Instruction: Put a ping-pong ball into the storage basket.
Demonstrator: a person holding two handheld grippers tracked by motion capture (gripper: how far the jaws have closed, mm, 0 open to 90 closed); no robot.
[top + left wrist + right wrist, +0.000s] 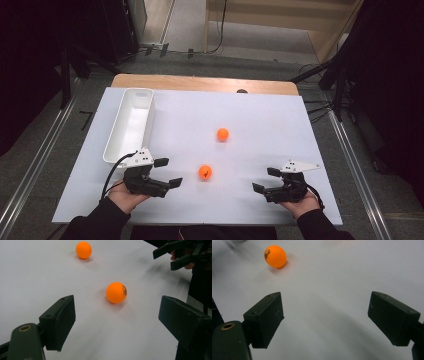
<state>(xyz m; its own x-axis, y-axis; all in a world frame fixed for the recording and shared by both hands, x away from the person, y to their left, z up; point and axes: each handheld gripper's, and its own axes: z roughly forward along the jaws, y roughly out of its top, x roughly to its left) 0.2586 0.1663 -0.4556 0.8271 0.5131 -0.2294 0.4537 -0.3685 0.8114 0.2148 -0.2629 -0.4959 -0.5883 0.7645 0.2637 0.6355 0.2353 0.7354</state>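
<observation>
Two orange balls lie on the white table sheet [250,125]. The near ball [205,172] [116,292] [275,256] carries a dark print and rests a short way right of my left gripper [168,172] [117,325], which is open with nothing between its jaws. The far ball [222,134] [83,250] sits farther back toward the middle. My right gripper [266,180] [325,320] hovers open and empty near the front right, and it appears again as the right gripper [175,256] at the top right of the left gripper view.
A long white bin [131,125] stands along the left side of the sheet, just behind my left hand. A wooden table edge [200,82] runs along the back. Dark stands and cables flank the table on the floor.
</observation>
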